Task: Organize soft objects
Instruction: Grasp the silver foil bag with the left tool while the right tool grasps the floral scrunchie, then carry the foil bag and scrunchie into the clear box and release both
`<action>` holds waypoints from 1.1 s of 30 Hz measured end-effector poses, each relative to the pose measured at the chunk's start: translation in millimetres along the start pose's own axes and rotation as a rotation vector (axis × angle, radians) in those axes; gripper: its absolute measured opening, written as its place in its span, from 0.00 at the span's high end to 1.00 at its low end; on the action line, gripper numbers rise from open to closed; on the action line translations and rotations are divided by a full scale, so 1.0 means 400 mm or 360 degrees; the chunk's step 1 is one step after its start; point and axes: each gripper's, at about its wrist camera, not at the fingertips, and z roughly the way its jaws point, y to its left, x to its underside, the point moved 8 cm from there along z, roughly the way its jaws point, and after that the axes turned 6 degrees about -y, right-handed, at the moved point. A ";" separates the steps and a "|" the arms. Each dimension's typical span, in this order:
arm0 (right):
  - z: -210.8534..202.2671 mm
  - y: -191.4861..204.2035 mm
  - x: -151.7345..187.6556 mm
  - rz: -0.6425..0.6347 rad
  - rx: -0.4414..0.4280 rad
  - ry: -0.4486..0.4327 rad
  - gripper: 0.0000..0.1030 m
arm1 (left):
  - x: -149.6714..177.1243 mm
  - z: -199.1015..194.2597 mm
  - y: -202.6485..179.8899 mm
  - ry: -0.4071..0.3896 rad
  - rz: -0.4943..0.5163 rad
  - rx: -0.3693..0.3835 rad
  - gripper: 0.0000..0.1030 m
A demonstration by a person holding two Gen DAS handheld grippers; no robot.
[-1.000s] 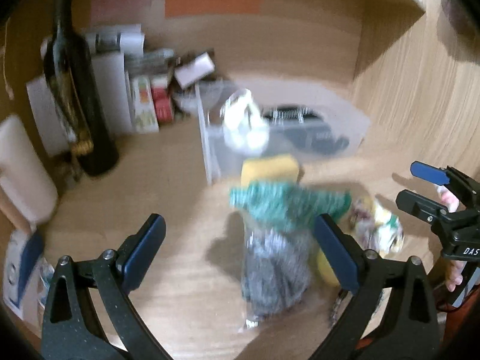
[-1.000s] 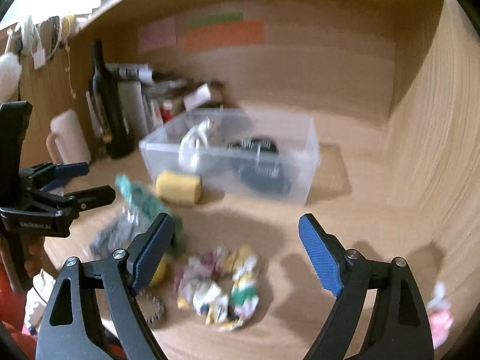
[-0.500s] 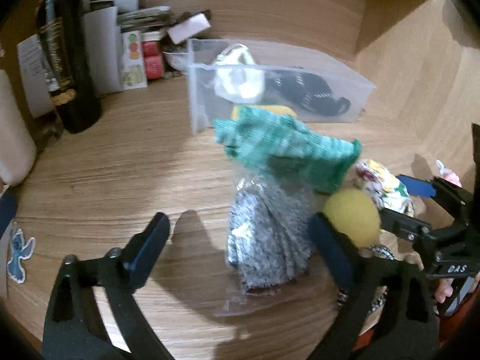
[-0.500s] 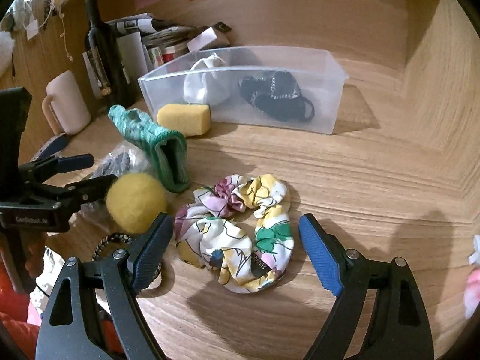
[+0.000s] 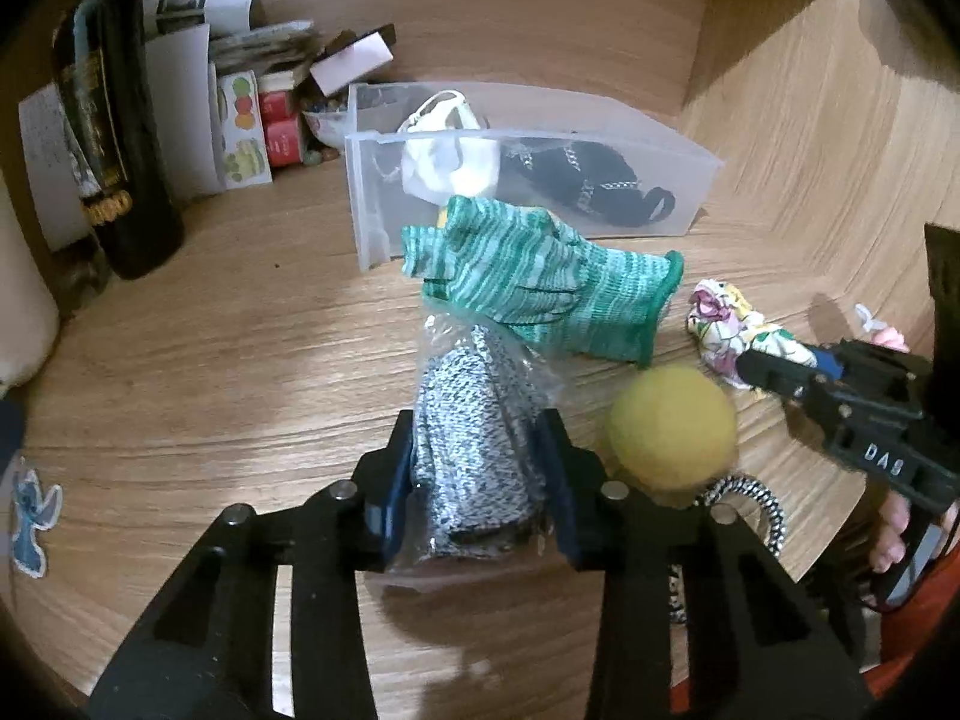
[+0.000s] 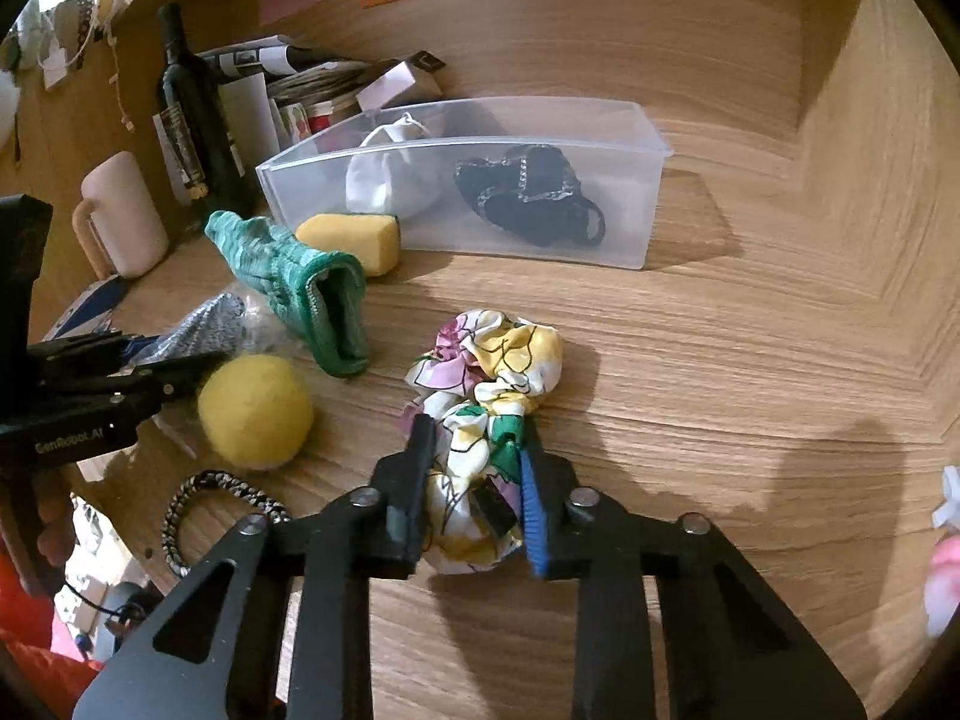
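Observation:
My left gripper is shut on a grey speckled knit cloth in a clear bag lying on the wooden desk. A green knit glove lies on the bag's far end. My right gripper is shut on a floral scrunchie, which also shows in the left wrist view. A yellow felt ball lies between the two grippers. A clear plastic bin behind holds a white pouch and a black item. A yellow sponge sits at the bin's front.
A dark wine bottle, boxes and papers and a pink mug stand at the back left. A black-and-white braided cord lies near the front edge. A pink-and-white item lies at far right. A wooden wall rises on the right.
Both grippers moved down and forward to the desk and closed: the left on the bagged grey cloth, the right on the floral scrunchie.

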 end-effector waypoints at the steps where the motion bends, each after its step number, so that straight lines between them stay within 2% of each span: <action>1: -0.002 0.000 -0.001 -0.0002 0.0002 -0.0003 0.82 | -0.002 -0.004 0.001 -0.0008 0.0014 -0.0018 0.63; 11: -0.053 -0.021 -0.066 0.0031 0.0024 -0.0142 0.83 | -0.065 -0.073 0.036 -0.0149 -0.0018 -0.0059 0.64; 24: -0.128 -0.028 -0.225 0.0039 0.0045 -0.0431 0.83 | -0.237 -0.144 0.042 -0.0416 -0.0029 -0.0021 0.64; 28: -0.128 -0.026 -0.268 0.0026 0.0039 -0.0481 0.83 | -0.299 -0.139 0.040 -0.0474 -0.0012 -0.0022 0.64; 33: -0.116 -0.020 -0.329 -0.0012 0.0026 -0.0524 0.83 | -0.365 -0.104 0.032 -0.0481 -0.0006 -0.0002 0.64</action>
